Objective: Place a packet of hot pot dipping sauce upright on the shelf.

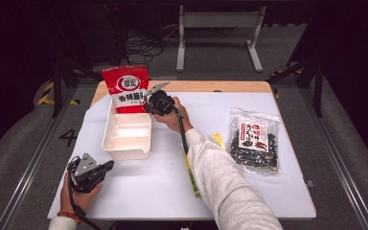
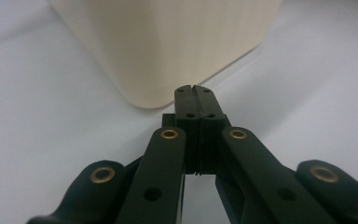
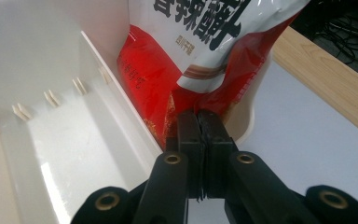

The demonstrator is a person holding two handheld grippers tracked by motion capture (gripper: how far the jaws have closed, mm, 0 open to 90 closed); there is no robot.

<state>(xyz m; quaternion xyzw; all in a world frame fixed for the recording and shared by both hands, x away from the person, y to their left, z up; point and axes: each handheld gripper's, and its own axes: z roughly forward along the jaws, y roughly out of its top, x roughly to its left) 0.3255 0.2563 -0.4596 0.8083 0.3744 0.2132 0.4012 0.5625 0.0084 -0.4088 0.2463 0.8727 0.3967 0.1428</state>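
We see a white table carrying a cream divided box toward its far left, with a red snack bag standing upright in the box's far compartment and leaning on the far wall. The right gripper reaches over the box's far right corner; in its own view the fingers are pressed together right at the bag's lower red edge, and whether they pinch a fold of the film or merely touch it we cannot tell. The left gripper rests low near the table's front left, well apart from the bag, its fingers closed on nothing, just short of the box's rounded near corner. A clear packet of dark dried food lies on the right, and a yellow-green sachet lies partly under the right sleeve.
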